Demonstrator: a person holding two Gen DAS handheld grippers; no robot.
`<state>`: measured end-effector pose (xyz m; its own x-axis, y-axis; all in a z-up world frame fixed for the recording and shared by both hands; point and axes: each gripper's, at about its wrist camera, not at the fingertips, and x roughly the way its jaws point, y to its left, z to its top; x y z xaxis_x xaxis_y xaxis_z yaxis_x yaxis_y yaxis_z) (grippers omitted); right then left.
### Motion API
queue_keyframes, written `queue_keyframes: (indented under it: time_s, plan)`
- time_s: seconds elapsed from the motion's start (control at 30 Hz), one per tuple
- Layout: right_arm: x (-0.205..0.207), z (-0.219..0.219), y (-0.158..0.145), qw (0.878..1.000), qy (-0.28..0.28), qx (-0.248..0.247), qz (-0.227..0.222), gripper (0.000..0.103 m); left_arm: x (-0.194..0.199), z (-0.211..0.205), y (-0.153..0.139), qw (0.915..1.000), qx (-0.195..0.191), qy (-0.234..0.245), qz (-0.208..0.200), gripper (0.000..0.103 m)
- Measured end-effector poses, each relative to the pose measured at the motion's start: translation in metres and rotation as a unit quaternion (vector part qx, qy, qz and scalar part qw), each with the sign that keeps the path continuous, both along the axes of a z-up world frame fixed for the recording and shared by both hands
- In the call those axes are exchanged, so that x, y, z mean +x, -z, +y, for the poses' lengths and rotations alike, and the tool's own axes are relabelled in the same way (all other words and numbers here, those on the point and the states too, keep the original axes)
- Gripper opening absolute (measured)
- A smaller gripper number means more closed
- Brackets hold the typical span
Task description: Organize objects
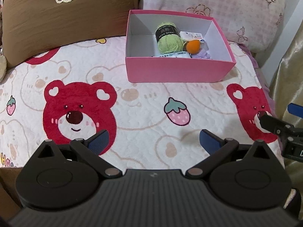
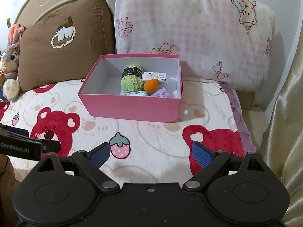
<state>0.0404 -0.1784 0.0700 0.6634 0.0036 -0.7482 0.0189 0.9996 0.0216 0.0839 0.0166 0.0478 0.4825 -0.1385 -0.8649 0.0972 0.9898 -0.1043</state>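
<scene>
A pink box (image 1: 178,70) (image 2: 132,106) stands open on the bear-print blanket (image 1: 144,113) (image 2: 151,136), against the pillows. Inside lie a green yarn ball (image 1: 168,41) (image 2: 130,80), an orange egg-shaped sponge (image 1: 193,46) (image 2: 150,85), a small white packet (image 1: 192,36) (image 2: 155,76), a flat wipes pack (image 1: 173,54) (image 2: 133,93) and a lilac cloth item (image 1: 201,54) (image 2: 161,92). My left gripper (image 1: 153,141) is open over the blanket in front of the box, nothing between its blue pads. My right gripper (image 2: 151,154) is open too, empty, to the right of the left one.
A brown pillow (image 1: 66,17) (image 2: 62,51) and a pink checked pillow (image 1: 217,9) (image 2: 189,34) lean behind the box. A grey plush rabbit (image 2: 10,64) sits at the far left. A gold curtain (image 1: 287,71) (image 2: 287,113) hangs along the right bed edge.
</scene>
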Motion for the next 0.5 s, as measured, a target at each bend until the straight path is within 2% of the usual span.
queue_keyframes:
  time_s: [0.2,0.4,0.5]
  plan:
    - [-0.0006,0.0016,0.0015,1.000,-0.003,-0.011,0.014,0.095,0.0001,-0.0024,0.0010,0.9998,0.009,0.004,0.015,0.103]
    - [-0.0041,0.0006,0.0007,1.000,-0.006,-0.009,0.025,0.095,-0.0045,-0.0003,0.0000,0.9998,0.004,0.003,0.018,0.103]
    - [-0.0074,0.0018,0.0007,0.999,-0.013,-0.007,0.030,0.095,-0.0083,-0.0005,-0.0005,0.9998,0.013,0.005,0.015,0.103]
